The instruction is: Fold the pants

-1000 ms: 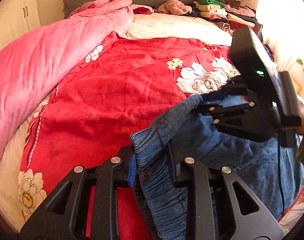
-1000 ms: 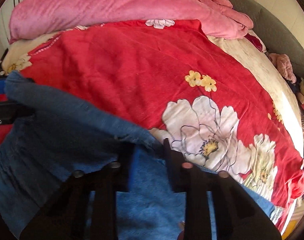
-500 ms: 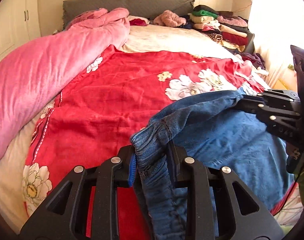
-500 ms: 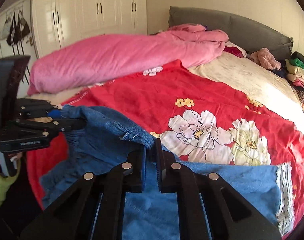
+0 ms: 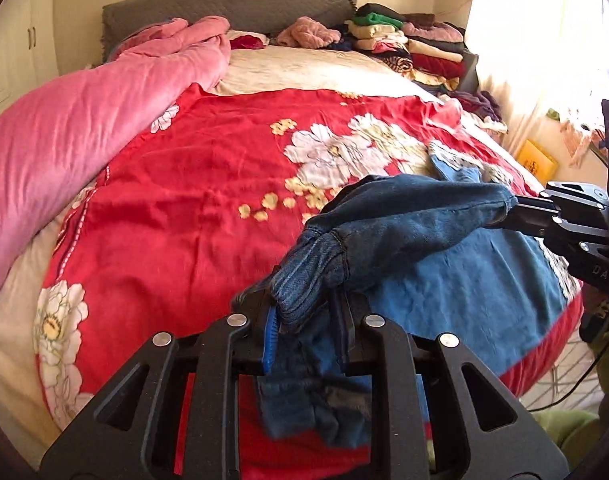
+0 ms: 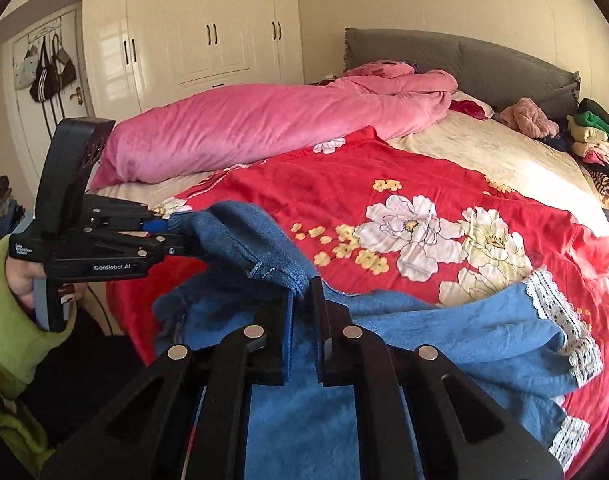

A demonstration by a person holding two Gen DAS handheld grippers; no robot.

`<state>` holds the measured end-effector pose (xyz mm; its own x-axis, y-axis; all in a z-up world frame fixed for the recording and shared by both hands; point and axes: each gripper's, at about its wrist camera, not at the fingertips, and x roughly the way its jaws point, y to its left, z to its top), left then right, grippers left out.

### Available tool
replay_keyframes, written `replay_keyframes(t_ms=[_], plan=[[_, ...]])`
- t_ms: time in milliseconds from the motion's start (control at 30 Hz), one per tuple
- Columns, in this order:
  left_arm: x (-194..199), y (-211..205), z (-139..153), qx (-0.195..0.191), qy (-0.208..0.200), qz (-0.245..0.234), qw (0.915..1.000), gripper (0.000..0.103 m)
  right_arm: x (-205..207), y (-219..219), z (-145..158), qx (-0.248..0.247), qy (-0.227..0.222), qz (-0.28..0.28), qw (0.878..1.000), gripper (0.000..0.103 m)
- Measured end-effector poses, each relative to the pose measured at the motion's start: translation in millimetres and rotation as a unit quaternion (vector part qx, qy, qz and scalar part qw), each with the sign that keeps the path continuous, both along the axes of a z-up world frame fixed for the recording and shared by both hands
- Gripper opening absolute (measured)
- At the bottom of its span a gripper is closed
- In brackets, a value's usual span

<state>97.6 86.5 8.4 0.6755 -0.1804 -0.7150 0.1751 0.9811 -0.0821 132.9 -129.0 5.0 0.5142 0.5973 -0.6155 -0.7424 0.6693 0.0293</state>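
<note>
Left wrist view: pants [image 5: 420, 216], blue denim, waistband stretched taut between my two claws above the red quilt [image 5: 192, 184], legs draped over the quilt's near right part, white lace hem visible at the far right. My left claw [image 5: 308, 320] is clamped on a bunched, gathered waistband corner; denim fills the narrow gap between the fingers, loose fabric hanging below. My right claw [image 5: 516, 210] comes in from the right edge, its tips buried in the other waistband end, level with the quilt.

Right wrist view: pants [image 6: 444, 332] spread across the quilt's [image 6: 404, 176] near edge, lighter blue legs with lace cuffs toward the right, darker waistband lifted into a ridge. My right claw [image 6: 302, 292] is nearly closed, pinching a thin waistband fold at the tips. My left claw [image 6: 176, 232] points sideways over the quilt's left side, gripping the other corner. My left hand [image 6: 24, 280], green sleeve, holds the handle upright. Pink duvet [image 6: 264, 128] behind the quilt.
</note>
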Motion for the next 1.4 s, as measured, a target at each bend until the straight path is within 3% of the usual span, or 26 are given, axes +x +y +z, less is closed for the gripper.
replay_keyframes(t_ms=[367, 533, 700, 967, 1200, 1300, 1400], plan=[[-33, 2, -21, 0.014, 0.018, -0.005, 0.9997, 0.015, -53, 9, -29, -0.039, 0.021, 0.034, 0.998, 0.008], [-38, 5, -37, 0.039, 0.035, 0.003, 0.9986, 0.017, -67, 22, -59, -0.056, 0.059, 0.042, 0.996, 0.008], [-46, 20, -52, 0.041, 0.061, 0.03, 0.9968, 0.017, -73, 32, -71, -0.068, 0.072, 0.039, 0.994, 0.008], [-74, 52, -29, 0.013, 0.038, 0.083, 0.9957, 0.017, -77, 39, -74, -0.079, 0.076, 0.038, 0.993, 0.008], [-63, -4, -5, 0.006, 0.0, 0.019, 0.9998, 0.017, -83, 48, -82, -0.098, 0.066, 0.038, 0.992, 0.008], [-47, -27, -28, 0.049, 0.026, 0.005, 0.9985, 0.017, -84, 46, -82, -0.094, 0.074, 0.043, 0.992, 0.012], [-39, -22, -53, 0.038, 0.063, 0.01, 0.9972, 0.017, -90, 36, -67, -0.068, 0.078, 0.056, 0.993, 0.022]])
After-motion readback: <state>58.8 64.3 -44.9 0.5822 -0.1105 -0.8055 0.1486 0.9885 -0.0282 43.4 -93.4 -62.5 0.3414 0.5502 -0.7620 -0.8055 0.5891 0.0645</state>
